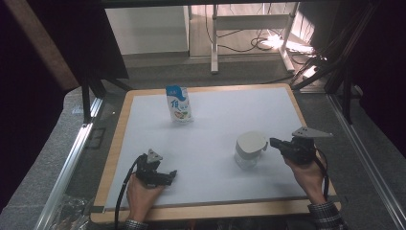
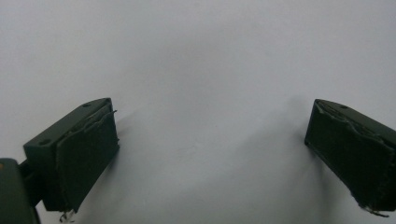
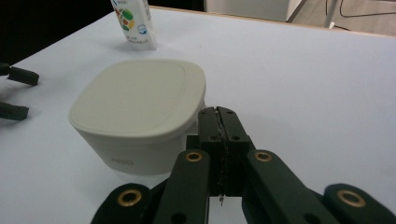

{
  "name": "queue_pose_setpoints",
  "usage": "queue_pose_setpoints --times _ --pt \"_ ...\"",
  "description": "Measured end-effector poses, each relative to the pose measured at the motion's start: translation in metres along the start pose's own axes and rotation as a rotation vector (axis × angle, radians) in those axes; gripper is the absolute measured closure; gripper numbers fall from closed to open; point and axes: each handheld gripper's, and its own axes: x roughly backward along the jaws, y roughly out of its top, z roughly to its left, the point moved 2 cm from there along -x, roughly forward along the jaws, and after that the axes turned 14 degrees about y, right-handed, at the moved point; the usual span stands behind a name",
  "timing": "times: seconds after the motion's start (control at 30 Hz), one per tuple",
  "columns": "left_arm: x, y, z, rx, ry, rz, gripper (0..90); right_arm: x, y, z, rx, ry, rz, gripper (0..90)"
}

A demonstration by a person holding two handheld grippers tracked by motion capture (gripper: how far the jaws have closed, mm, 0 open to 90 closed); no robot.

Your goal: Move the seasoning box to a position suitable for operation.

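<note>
The lidded container (image 1: 249, 149) stands upright on the white mat, toward the right part of the table's near half, well in from the near edge. It is a squat tub with rounded corners: a clear or frosted lower body and a pale, matte lid (image 3: 140, 95) that overhangs the body all round. It looks like light, stiff plastic, probably empty or nearly so, though the body is too blurred to say what is inside. The smooth walls would be slippery under hard pads, and a light tub tips or skids easily if pushed from one side. The overhanging rim of the lid is the natural purchase for lifting the lid off; for moving the whole tub, a wide grip across two opposite walls, below the lid, seems safer.

The right gripper (image 3: 218, 114) sits just beside the tub's right side, its jaws clenched together with nothing between them, their tips at the lid's edge; whether they touch it I cannot tell.

The left gripper (image 1: 168, 176) rests near the table's near-left corner, well apart from the tub, jaws spread wide over bare mat.

A printed pouch (image 1: 179, 104) stands toward the far edge.
</note>
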Motion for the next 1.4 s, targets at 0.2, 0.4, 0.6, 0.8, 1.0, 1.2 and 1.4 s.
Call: queue_pose_setpoints --times 0.2,0.4,0.6,0.8,1.0,1.2,1.4 --pt "0.0 0.0 0.0 0.004 0.001 -0.004 2.1 -0.002 0.015 0.003 0.019 0.022 0.007 89.8" --pt "0.0 0.0 0.0 0.004 0.001 -0.004 2.1 -0.012 0.027 0.003 0.033 0.039 0.033 89.8" --pt "0.0 0.0 0.0 0.004 0.001 -0.004 2.1 -0.019 0.031 0.004 0.055 0.037 0.052 89.8" --pt "0.0 0.0 0.0 0.003 0.001 -0.004 2.1 -0.023 0.032 0.003 0.072 0.024 0.063 89.8" --pt "0.0 0.0 0.0 0.0 0.0 -0.002 2.1 -0.025 0.032 0.002 0.076 0.022 0.074 89.8" --pt "0.0 0.0 0.0 -0.002 0.0 -0.001 2.1 -0.027 0.031 0.003 0.087 0.016 0.078 89.8" --pt "0.0 0.0 0.0 -0.002 0.0 -0.001 2.1 -0.026 0.03 0.002 0.085 0.006 0.073 90.0"
